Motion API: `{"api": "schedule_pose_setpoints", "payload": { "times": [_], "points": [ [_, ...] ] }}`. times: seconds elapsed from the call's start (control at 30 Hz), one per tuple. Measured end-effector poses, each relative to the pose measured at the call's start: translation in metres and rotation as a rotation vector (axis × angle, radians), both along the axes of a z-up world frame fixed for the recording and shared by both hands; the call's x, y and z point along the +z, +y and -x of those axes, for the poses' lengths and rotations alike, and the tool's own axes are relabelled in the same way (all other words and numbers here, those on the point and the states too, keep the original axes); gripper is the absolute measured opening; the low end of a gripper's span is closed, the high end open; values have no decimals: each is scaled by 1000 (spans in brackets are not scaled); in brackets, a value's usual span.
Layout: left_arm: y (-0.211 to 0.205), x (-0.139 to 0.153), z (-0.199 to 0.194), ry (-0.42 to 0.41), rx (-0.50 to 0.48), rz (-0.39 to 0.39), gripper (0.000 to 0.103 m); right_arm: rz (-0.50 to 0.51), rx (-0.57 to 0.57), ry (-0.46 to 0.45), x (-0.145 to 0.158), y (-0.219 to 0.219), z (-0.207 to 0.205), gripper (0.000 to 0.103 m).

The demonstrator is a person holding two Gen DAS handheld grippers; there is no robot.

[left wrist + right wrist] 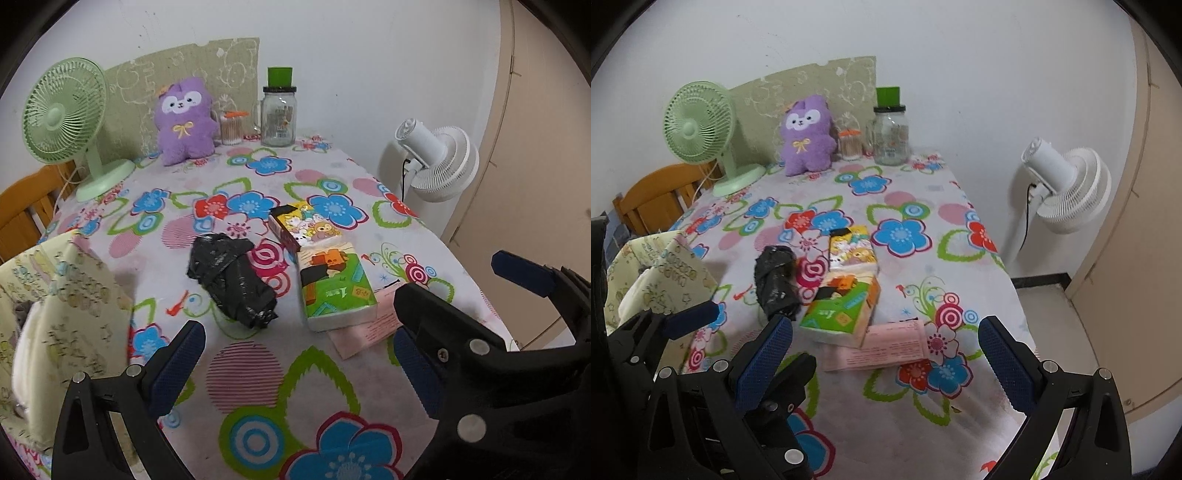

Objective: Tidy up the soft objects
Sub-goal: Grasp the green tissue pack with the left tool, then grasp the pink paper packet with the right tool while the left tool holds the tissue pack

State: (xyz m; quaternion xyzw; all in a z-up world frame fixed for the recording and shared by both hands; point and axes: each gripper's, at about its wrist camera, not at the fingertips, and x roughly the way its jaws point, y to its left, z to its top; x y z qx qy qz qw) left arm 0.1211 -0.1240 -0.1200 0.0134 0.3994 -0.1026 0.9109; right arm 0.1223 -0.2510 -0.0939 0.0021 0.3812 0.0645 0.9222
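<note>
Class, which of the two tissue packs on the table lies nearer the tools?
The green and orange tissue pack, partly resting on a pink paper; the yellow cartoon pack lies beyond it.

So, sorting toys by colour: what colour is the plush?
Purple, with a yellow bow; plush shows best in the left wrist view.

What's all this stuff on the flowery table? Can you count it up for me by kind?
Tissue packs: 2
Black plastic bag bundles: 1
Plush toys: 1
Desk fans: 1
Glass jars: 1
Cotton swab tubs: 1
Pink paper slips: 1
Fabric storage boxes: 1
Total: 9
</note>
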Motion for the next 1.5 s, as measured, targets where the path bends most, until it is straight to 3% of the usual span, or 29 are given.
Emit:
{"api": "schedule_pose_setpoints", "payload": {
  "times": [0.53,0.67,0.9,1.5],
  "points": [
    [-27,-26,-40,40,-11,14,98,-37,-60,54,-26,-28,-34,102],
    [-32,-30,-46,50,-15,19,89,-35,-66,56,-28,-31,-37,102],
    [-36,-34,-50,68,-40,41,57,-41,-78,68,-31,-35,-37,102],
    [-12,-25,-21,20,-15,-18,55,-39,-40,94,-33,-6,-24,102]
  ]
}}
